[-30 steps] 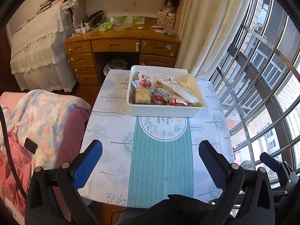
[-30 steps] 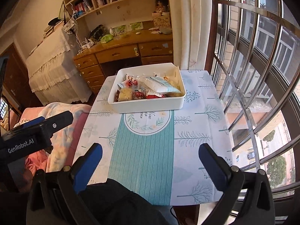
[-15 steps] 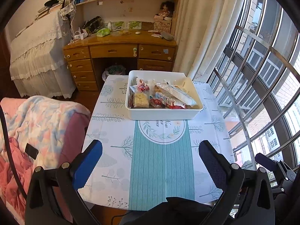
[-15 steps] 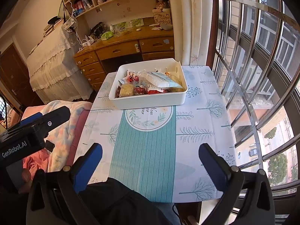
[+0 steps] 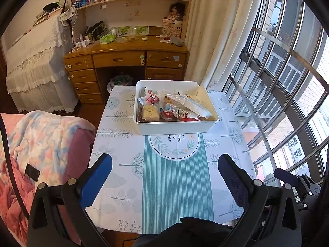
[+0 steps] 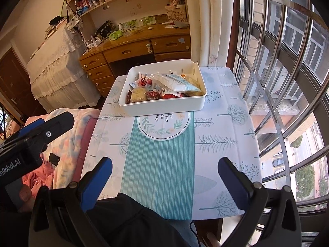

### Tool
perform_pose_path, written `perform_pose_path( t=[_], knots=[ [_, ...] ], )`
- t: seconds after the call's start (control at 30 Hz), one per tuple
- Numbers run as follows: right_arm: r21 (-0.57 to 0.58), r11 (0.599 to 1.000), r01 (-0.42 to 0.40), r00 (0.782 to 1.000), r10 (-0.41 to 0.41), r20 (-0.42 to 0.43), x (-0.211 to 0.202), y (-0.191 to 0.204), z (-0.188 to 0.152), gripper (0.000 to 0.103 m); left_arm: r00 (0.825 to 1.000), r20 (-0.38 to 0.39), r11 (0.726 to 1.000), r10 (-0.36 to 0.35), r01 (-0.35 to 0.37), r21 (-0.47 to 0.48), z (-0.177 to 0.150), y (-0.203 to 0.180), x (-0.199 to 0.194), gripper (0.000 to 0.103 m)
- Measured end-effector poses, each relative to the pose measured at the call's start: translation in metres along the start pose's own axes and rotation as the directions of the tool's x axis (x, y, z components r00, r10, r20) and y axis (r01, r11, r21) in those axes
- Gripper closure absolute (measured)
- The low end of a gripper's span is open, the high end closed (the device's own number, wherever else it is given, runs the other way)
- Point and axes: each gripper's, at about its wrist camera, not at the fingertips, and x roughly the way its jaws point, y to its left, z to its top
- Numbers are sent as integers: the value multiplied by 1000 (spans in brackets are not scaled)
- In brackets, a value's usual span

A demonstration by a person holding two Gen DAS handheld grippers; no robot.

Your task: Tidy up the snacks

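Both tools hover level above the near edge of the table [image 5: 123, 177], aimed at its far end: the left gripper [image 5: 164, 177] and the right gripper [image 6: 164, 175] each stand wide apart, holding and touching nothing. Beyond them, one white bin [image 5: 174, 126] sits at the table's far end, holding the heaped snacks [image 5: 174, 108], too overlapped to count.

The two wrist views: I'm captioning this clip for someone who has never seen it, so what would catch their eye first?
A white rectangular plastic bin heaped with wrapped snacks sits at the far end of a small table under a white-and-teal leaf-print tablecloth. Both grippers, left and right, hover open and empty at the near edge. Curved barred windows fill the right.
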Motion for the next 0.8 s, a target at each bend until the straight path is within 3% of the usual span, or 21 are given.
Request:
perform_pose_path(
  t=[0.8],
  knots=[
    [-3, 1000, -5, 1000, 5, -20, 6, 6, 0, 0, 1000, -5, 1000, -5, 5, 3, -4, 7, 0, 1]
  ],
)
